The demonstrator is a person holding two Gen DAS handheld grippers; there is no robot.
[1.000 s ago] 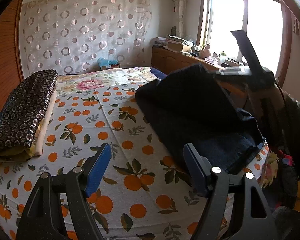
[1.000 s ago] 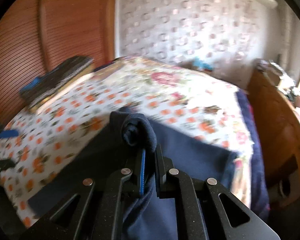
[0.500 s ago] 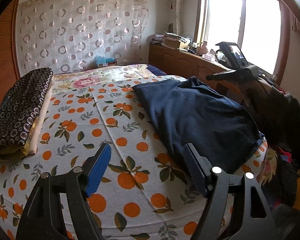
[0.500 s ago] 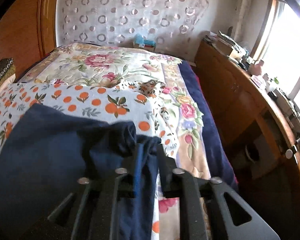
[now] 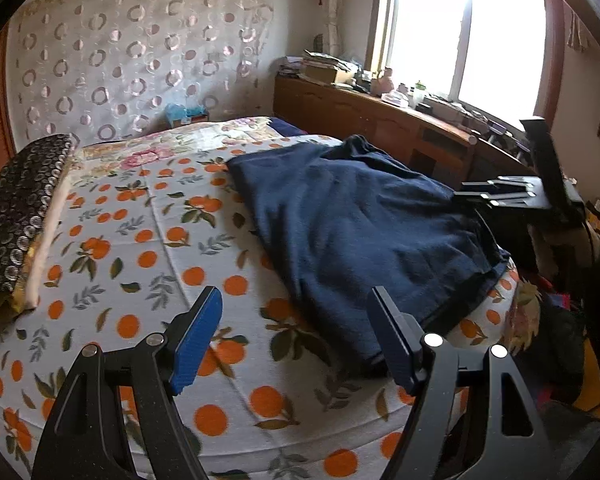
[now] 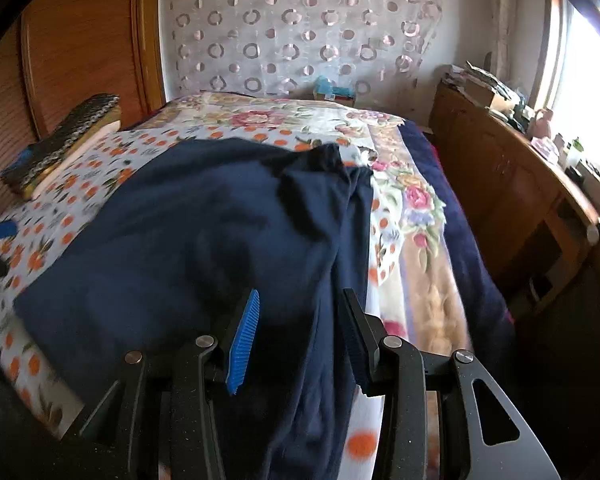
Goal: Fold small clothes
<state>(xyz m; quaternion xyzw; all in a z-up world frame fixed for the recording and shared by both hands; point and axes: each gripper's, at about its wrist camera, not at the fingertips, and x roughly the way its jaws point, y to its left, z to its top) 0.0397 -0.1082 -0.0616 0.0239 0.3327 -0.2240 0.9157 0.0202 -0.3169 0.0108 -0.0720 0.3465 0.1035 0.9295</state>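
A navy blue garment [image 5: 360, 232] lies spread over the right half of the orange-print bed sheet [image 5: 140, 260], its near end hanging over the bed's edge. In the right wrist view a fold of the garment [image 6: 204, 232] runs between the jaws of my right gripper [image 6: 300, 312]. Those jaws are opening and the pads stand off the cloth. The right gripper [image 5: 512, 196] also shows at the bed's right side in the left wrist view. My left gripper [image 5: 296, 320] hovers open over the sheet at the garment's near left corner, with nothing between its fingers.
A folded stack of dark patterned cloth [image 5: 16, 208] sits on the bed's left side. A wooden cabinet [image 5: 380, 124] with clutter on top runs along the right under the window. A blue box [image 5: 184, 114] stands at the bed's far end.
The right gripper brought the lifted garment down flat onto the bed, drew back toward its near edge and parted its jaws off the cloth. The left gripper shifted only a little.
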